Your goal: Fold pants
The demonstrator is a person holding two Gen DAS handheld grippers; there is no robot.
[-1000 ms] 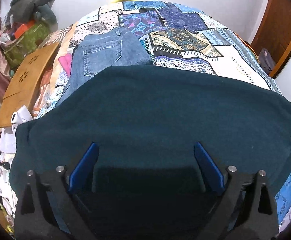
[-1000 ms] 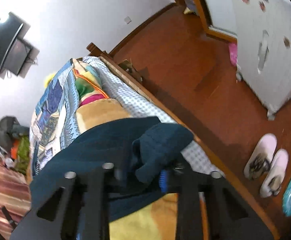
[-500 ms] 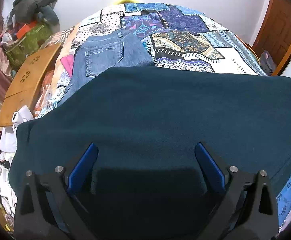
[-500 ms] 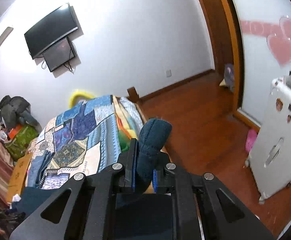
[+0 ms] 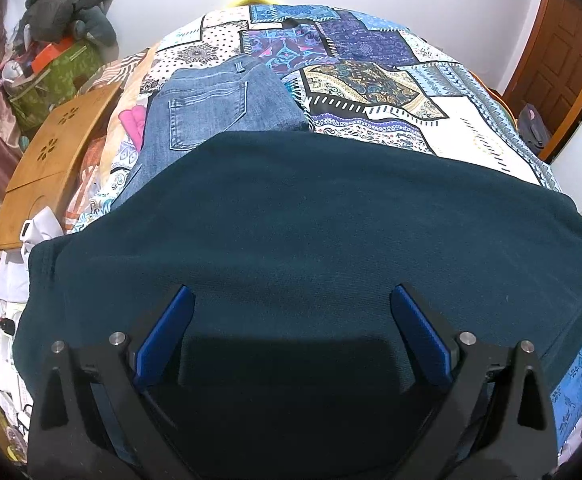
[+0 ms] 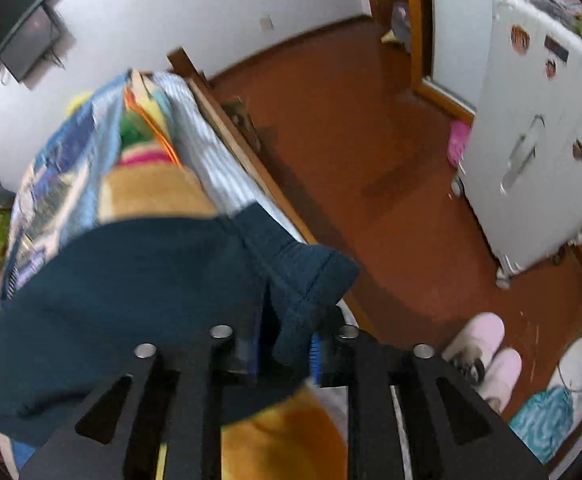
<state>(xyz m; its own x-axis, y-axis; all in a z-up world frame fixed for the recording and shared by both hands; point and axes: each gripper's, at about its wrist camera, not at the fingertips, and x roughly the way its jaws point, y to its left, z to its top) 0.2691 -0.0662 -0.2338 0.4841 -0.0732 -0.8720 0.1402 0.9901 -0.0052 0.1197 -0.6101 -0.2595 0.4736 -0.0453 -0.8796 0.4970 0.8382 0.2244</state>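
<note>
While unbranded, teal pants (image 5: 311, 220), jeans (image 5: 215, 108)

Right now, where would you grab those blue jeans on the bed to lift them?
On the jeans, probably the waistband at the far end: a thick stitched edge lying exposed, while the near end is hidden by the dark teal pants. Come from the right, over the quilt; a wooden board crowds the left.
</note>
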